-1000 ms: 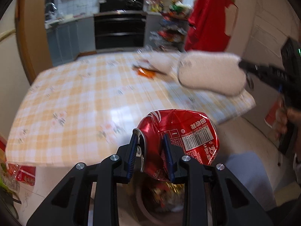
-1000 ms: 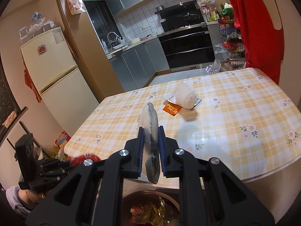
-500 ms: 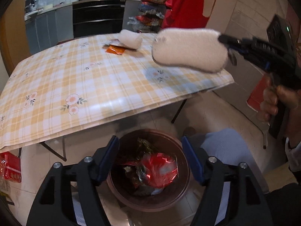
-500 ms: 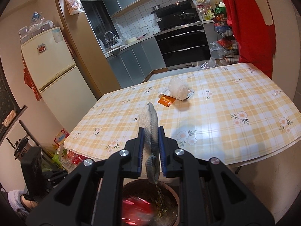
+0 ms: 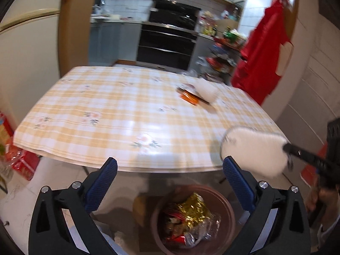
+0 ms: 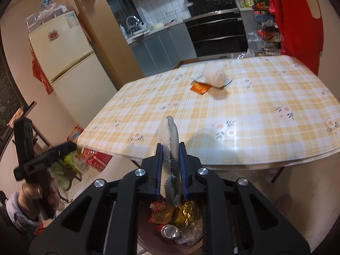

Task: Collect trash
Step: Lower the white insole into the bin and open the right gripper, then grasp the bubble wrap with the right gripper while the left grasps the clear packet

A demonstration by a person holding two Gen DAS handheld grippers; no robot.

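Observation:
My left gripper [image 5: 171,173] hangs above the brown bin [image 5: 230,210]; its jaws are opening wide and nothing is between them. The crushed red can [image 6: 170,231] lies in the bin among gold and red wrappers [image 5: 191,210]. In the right wrist view my right gripper [image 6: 170,148] is shut on a white fluffy pad [image 6: 169,133], seen edge-on, held over the bin near the table's front edge. The left wrist view shows that pad [image 5: 252,148] broadside at the right. An orange packet [image 5: 189,97] and a white crumpled wrapper [image 5: 207,90] lie on the checked table [image 5: 119,114].
A person's hand [image 6: 36,193] holds the left gripper's handle low at the left. Red packaging [image 5: 23,163] lies on the floor under the table's left corner. A fridge [image 6: 63,53] stands at the left. Kitchen cabinets and an oven are behind the table.
The left gripper's jaws opened and the red can fell from them into the bin. The right gripper sank toward the bin with the pad still held.

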